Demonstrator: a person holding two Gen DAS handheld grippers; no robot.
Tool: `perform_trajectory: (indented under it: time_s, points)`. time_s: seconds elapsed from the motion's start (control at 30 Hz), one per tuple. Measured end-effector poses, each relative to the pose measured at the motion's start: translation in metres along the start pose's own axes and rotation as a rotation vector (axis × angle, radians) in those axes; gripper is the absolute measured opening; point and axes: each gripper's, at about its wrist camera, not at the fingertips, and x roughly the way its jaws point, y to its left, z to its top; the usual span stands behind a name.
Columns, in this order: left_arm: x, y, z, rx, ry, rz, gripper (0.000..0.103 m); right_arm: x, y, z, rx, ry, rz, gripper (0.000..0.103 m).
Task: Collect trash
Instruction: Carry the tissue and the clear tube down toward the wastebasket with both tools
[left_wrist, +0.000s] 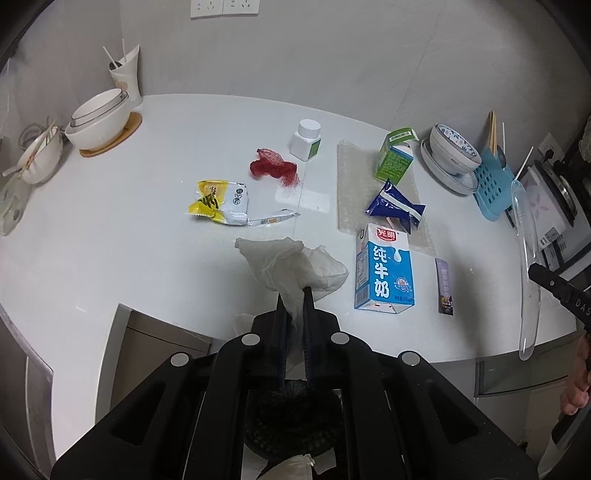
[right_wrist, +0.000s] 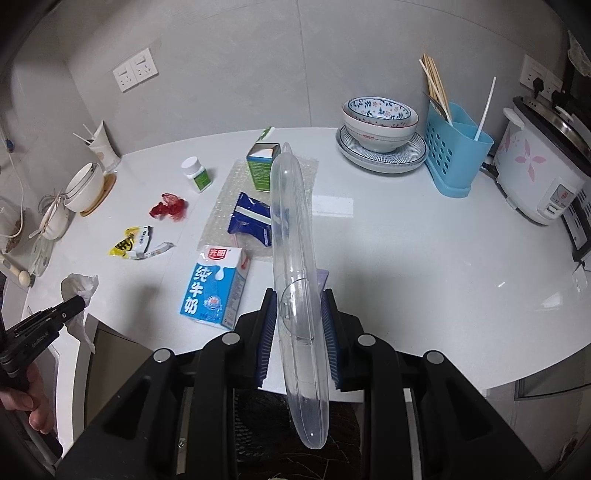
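The left gripper (left_wrist: 295, 295) is pinched tight on a crumpled white paper tissue (left_wrist: 291, 264), hanging clear of the white countertop (left_wrist: 129, 240), while the right gripper (right_wrist: 299, 314) is clamped part-way closed around a long clear plastic case (right_wrist: 295, 258) that stands up between its blue pads (right_wrist: 267, 332). A dark bin (left_wrist: 291, 413) seems to sit right below both tools, so I'd carry each load squarely over that mouth before opening, tissue first since it can snag. Left on the counter: the blue-and-white milk carton (left_wrist: 384, 269) and the yellow snack wrapper (left_wrist: 218, 201).
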Motion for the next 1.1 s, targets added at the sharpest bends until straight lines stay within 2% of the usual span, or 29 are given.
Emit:
perform_trajectory:
  time_s: [0.5,0.9,1.1]
  points:
    - [-0.025,0.011,-0.045,0.002,-0.014,-0.008,0.006,-0.028,0.038,-0.050,-0.058,-0.027,0.066,0.024]
    - [-0.031,0.019,-0.090,-0.015,-0.005,0.016,0.006,-0.039,0.075,-0.094,-0.160,-0.012,0.161,0.024]
    - [-0.026,0.026,-0.114,-0.025,0.017,0.028,0.006,-0.032,0.093,-0.119,-0.204,0.017,0.201,0.024]
